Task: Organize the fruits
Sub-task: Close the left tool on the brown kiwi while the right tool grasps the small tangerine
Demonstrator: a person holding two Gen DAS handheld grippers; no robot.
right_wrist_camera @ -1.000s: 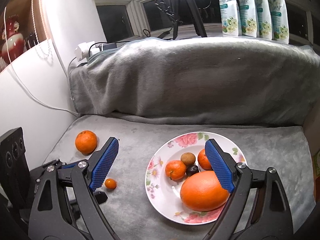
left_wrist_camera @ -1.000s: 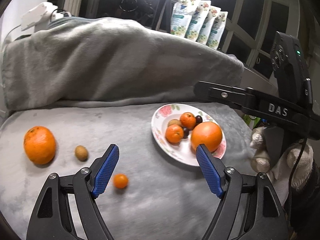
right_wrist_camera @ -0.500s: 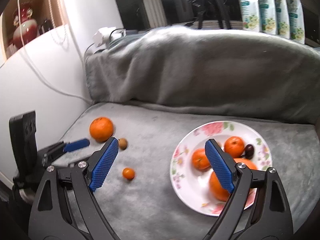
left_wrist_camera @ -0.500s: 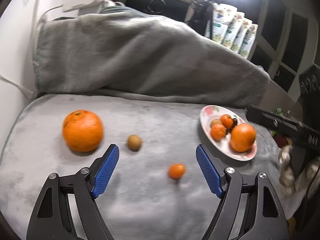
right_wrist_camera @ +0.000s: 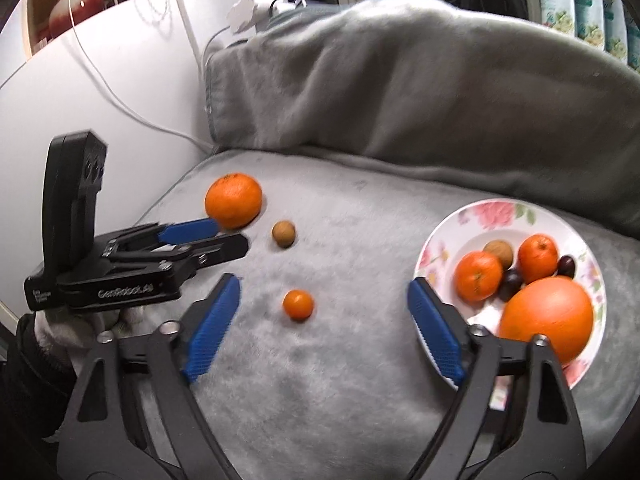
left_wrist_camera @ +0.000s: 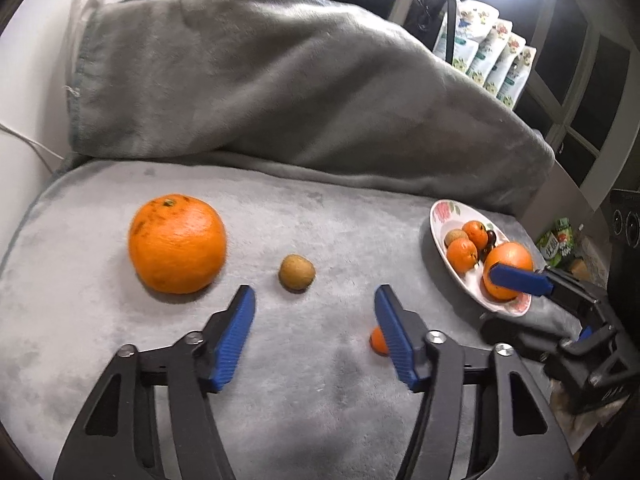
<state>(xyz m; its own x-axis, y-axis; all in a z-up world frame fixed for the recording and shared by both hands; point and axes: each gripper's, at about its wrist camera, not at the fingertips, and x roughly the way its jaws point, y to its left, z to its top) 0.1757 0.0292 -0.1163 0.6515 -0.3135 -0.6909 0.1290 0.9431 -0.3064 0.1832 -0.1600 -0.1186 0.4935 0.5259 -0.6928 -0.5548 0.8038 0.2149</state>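
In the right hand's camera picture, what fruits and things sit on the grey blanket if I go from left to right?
Big round orange → small brown round fruit → tiny round orange fruit → white flowered plate holding more fruit.

hand-held gripper (right_wrist_camera: 322,322): blk frame | blue ribbed pads (right_wrist_camera: 212,328) | silver screws

Plush matt grey blanket (left_wrist_camera: 320,360), glossy flowered china plate (right_wrist_camera: 496,216), dimpled waxy orange (left_wrist_camera: 176,244), ribbed blue pads (left_wrist_camera: 236,336).
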